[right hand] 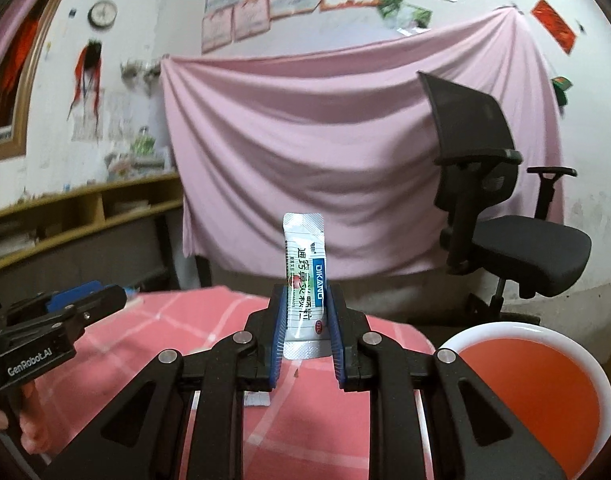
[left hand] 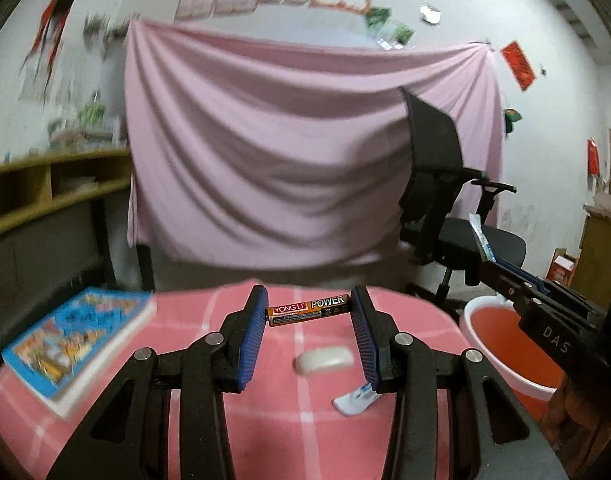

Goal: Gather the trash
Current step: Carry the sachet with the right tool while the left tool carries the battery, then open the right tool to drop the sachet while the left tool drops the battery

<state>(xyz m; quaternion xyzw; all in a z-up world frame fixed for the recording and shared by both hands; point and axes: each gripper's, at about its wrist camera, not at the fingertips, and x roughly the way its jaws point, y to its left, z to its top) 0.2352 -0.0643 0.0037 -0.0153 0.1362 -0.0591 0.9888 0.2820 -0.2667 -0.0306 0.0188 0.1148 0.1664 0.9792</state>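
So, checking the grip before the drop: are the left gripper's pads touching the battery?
Touching. The left wrist view shows the battery spanning both fingertip pads, ends pressed.

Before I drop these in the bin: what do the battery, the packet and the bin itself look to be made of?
Battery: probably a metal cell in a glossy printed wrapper, with a bare metal cap at one end.
Packet: thin plastic or foil laminate, judging by its crimped end seals and sheen.
Bin: seemingly moulded plastic, with a smooth white rim and an orange inside; whether that is a liner, I cannot tell.
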